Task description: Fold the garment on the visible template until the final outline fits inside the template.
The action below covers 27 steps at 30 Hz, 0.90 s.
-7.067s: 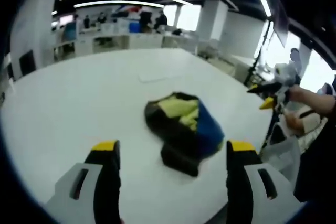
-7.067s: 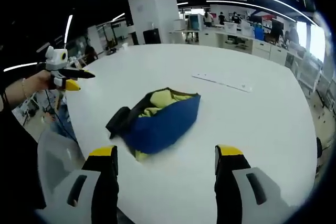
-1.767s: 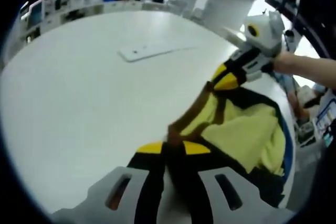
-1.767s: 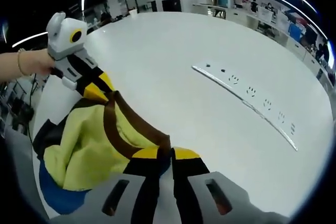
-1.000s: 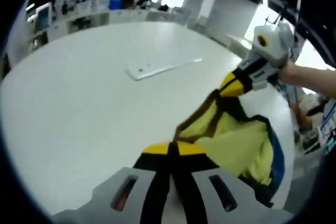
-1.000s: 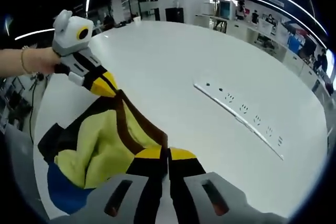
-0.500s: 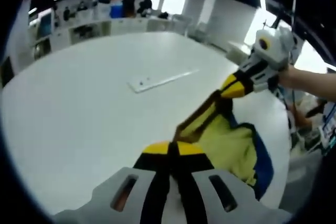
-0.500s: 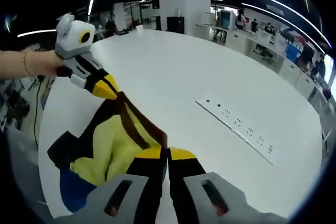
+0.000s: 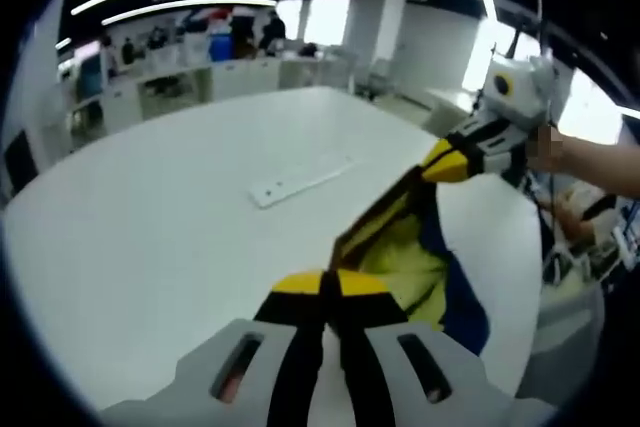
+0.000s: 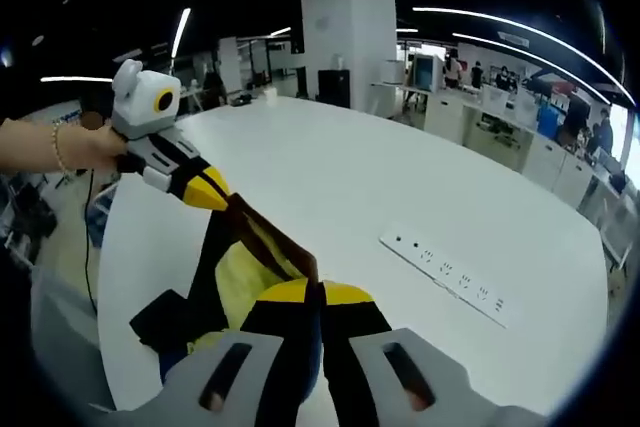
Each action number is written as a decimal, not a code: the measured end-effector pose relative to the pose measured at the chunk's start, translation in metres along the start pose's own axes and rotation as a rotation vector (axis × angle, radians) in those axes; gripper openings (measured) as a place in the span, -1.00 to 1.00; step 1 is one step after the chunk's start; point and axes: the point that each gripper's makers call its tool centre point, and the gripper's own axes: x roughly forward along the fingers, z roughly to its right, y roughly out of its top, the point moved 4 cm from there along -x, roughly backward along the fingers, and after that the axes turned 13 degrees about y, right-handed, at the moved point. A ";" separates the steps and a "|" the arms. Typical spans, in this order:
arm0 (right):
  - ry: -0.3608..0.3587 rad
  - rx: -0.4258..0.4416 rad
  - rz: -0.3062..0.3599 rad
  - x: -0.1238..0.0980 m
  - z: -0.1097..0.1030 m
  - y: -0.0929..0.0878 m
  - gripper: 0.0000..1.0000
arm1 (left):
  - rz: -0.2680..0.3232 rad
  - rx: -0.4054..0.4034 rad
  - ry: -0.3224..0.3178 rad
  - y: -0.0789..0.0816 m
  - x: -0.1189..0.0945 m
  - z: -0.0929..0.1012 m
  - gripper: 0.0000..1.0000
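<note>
The garment [image 9: 415, 247], yellow inside with blue and black panels and a brown band along its edge, hangs stretched between both grippers above the white table [image 9: 150, 217]. My left gripper [image 9: 325, 283] is shut on one end of the brown band. The right gripper [image 9: 440, 162], held by a hand, is shut on the other end at the upper right. In the right gripper view my right gripper [image 10: 320, 293] is shut on the band, the garment [image 10: 235, 272] sags below it, and the left gripper [image 10: 212, 190] pinches the far end at the upper left.
A white power strip [image 9: 300, 179] lies on the table beyond the garment; it shows again as the power strip [image 10: 448, 277] to the right. The table's edge runs close to the person's side. A white pillar [image 10: 350, 32] and office desks stand far behind.
Both grippers have risen, shut on the brown band the whole time. The garment has come up off the table and now hangs narrower, with more blue showing.
</note>
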 end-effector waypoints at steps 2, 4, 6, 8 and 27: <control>-0.007 -0.011 0.010 -0.009 -0.007 0.005 -0.94 | 0.015 0.006 0.002 0.005 -0.008 0.005 -1.00; -0.013 -0.021 0.018 -0.018 -0.012 0.009 -0.94 | 0.030 0.014 0.001 0.010 -0.016 0.010 -1.00; -0.021 -0.032 0.026 -0.027 -0.017 0.013 -0.95 | 0.049 0.023 0.000 0.016 -0.025 0.016 -1.00; -0.026 -0.037 0.034 -0.034 -0.021 0.016 -0.95 | 0.060 0.023 -0.001 0.020 -0.030 0.019 -1.00; -0.092 -0.112 0.120 -0.089 -0.068 0.058 -0.95 | 0.234 0.070 0.009 0.068 -0.104 0.045 -1.00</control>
